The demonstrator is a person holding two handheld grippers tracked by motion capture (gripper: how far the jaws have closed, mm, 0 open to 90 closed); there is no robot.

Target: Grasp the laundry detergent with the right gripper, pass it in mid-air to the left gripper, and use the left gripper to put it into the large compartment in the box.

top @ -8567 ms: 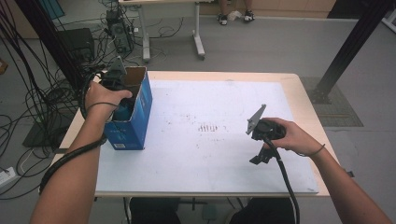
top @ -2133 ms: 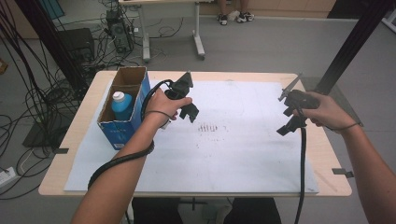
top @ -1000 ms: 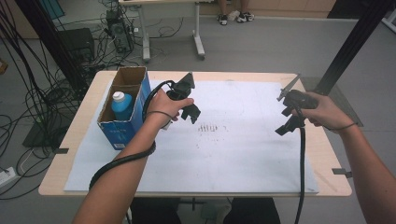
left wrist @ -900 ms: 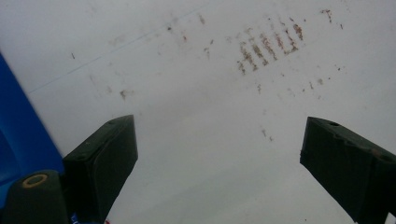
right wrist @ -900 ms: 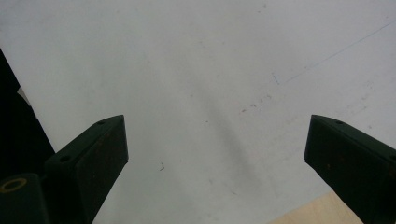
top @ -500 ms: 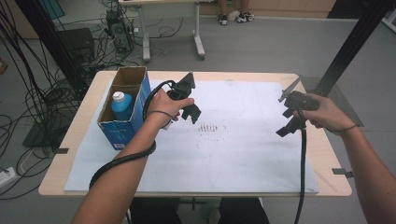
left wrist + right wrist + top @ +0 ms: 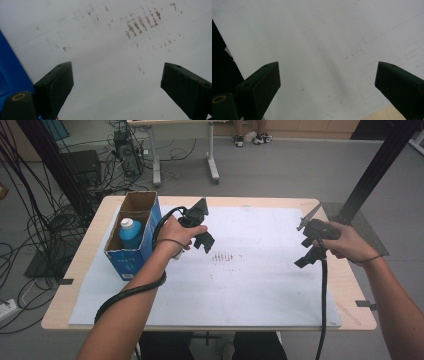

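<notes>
A blue bottle with a white cap stands upright inside a blue cardboard box at the table's left side. Just right of the box, my left gripper is held above the white sheet, open and empty. In the left gripper view its jaws stand wide apart over the stained sheet, with the box's blue wall at the left edge. My right gripper hovers near the table's right edge, also open and empty. The right gripper view shows bare white sheet between its jaws.
A white sheet covers most of the wooden table, with brown smudges near its middle. Cables trail from both grippers toward the near edge. Beyond the table are a desk's legs and floor cables.
Early on, the left gripper was at the box; it has since come away to the right, leaving the bottle in the box. Over the last second both grippers have barely moved.
</notes>
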